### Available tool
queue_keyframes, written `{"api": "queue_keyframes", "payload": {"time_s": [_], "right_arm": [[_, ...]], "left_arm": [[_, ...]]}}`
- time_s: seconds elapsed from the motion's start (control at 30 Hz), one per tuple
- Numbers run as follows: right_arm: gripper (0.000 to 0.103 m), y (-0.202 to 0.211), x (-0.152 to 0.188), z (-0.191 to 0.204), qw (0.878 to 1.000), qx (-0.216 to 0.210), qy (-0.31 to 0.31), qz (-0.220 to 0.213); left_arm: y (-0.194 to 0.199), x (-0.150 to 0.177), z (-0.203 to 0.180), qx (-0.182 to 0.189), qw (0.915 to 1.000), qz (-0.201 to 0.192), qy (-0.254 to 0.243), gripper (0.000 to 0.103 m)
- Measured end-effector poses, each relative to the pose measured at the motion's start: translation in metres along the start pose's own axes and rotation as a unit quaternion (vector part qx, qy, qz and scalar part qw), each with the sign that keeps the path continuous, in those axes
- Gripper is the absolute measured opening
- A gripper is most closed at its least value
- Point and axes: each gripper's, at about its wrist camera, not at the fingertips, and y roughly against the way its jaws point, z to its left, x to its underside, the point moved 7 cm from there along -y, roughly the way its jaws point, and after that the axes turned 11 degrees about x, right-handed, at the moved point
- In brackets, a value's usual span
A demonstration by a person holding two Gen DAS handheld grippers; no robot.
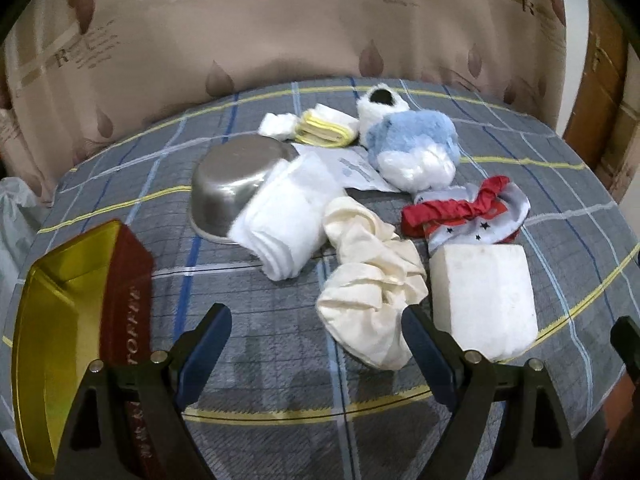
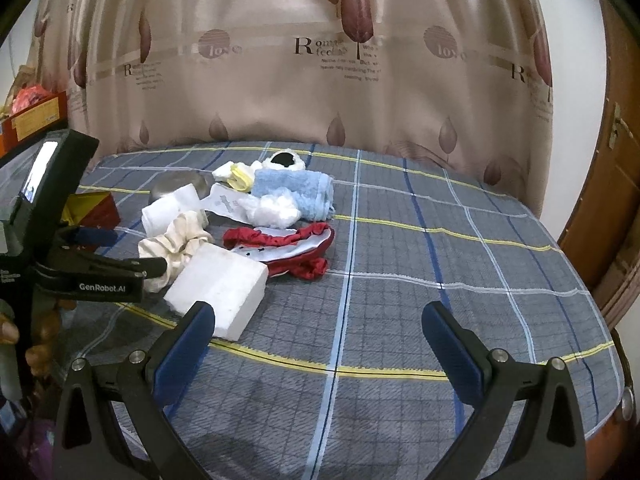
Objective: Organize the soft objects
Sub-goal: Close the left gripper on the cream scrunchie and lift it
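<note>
The cream cloth (image 1: 372, 280) lies at one o'clock just beyond the left gripper (image 1: 316, 332), nearer than the right gripper (image 2: 318, 334); both jaws spread, empty.

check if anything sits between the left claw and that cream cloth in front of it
Nothing visible does. The left claw is open, and the cream cloth lies just ahead, its near edge reaching between the fingers. The white foam block sits beside it on the right, not in the path.
</note>
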Motion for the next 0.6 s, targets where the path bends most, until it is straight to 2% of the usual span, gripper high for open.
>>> {"api": "queue_keyframes", "payload": {"time_s": [0.13,0.17,0.2,0.23,0.27,0.3,0.37,0.43,0.6], "right_arm": [[0.103,-0.004,0.002,-0.003,1.0,-0.002,-0.004,0.006],[0.103,-0.005,0.003,-0.003,1.0,-0.002,-0.004,0.008],[0.103,-0.006,0.004,-0.004,1.0,-0.002,-0.004,0.01],[0.103,-0.007,0.005,-0.004,1.0,-0.002,-0.004,0.011],[0.103,-0.007,0.005,-0.005,1.0,-0.002,-0.004,0.011],[0.103,-0.007,0.005,-0.005,1.0,-0.002,-0.005,0.012],[0.103,-0.007,0.005,-0.006,1.0,-0.002,-0.005,0.012],[0.103,-0.006,0.005,-0.007,1.0,-0.001,-0.005,0.01],[0.103,-0.008,0.004,-0.009,1.0,-0.002,-0.007,0.014]], "left_arm": [[-0.009,0.002,-0.007,0.005,0.9998,0.009,-0.016,0.088],[-0.01,0.002,-0.008,0.006,0.9998,0.009,-0.019,0.081],[-0.011,0.003,-0.009,0.008,0.9997,0.009,-0.022,0.066],[-0.013,0.003,-0.009,0.008,0.9997,0.011,-0.022,0.054],[-0.016,0.004,-0.009,0.011,0.9996,0.018,-0.019,0.025],[-0.021,0.006,-0.008,0.017,0.9994,0.029,-0.012,0.009],[-0.021,0.007,-0.004,0.026,0.9993,0.026,0.003,0.008],[-0.016,0.007,-0.006,0.021,0.9996,0.019,-0.003,0.008],[0.014,0.005,-0.01,0.017,0.9997,-0.017,0.004,0.008]]}}
